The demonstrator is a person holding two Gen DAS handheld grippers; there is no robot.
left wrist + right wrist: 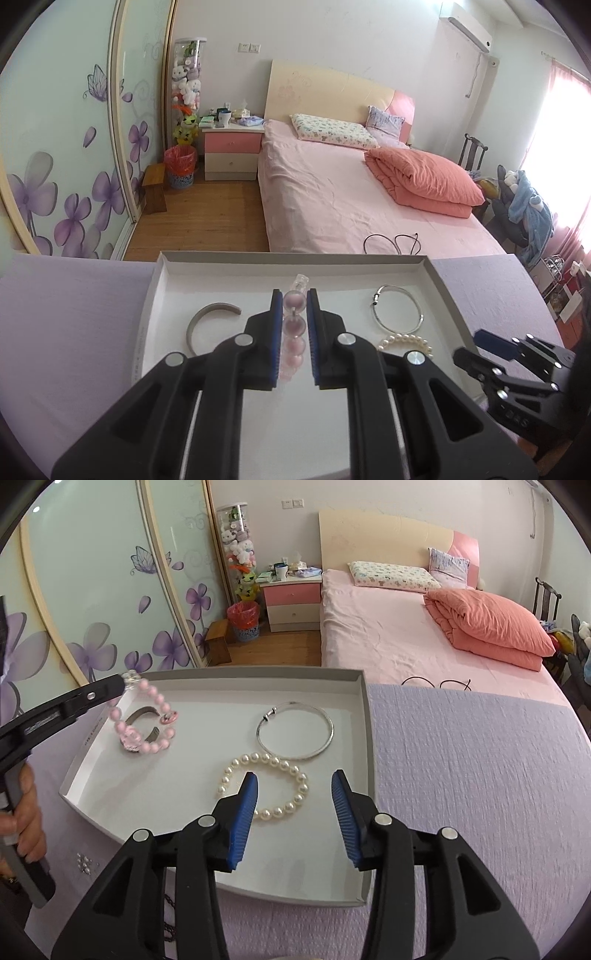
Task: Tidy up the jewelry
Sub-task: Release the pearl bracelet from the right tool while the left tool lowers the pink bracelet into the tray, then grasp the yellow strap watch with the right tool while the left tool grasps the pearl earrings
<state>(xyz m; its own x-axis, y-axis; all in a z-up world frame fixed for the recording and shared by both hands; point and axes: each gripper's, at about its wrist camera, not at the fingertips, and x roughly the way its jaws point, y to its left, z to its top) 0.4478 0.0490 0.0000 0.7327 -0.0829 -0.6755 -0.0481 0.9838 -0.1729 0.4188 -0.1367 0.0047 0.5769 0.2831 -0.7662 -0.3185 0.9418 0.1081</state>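
Lavender-covered tabletop, bedroom behind, carrying one white tray: grey cuff far left, silver bangle far right, pearl bracelet near right. Your left claw is clamped on the pink bead bracelet, which hangs limp and light over the cuff; grip across beads, since they roll. Your right claw stands partly open, empty, above the pearls.

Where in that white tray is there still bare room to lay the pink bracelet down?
The near left corner of the tray, left of the pearl bracelet, is bare. So is the far strip behind the silver bangle. The middle and right are crowded; the grey cuff fills the far left.
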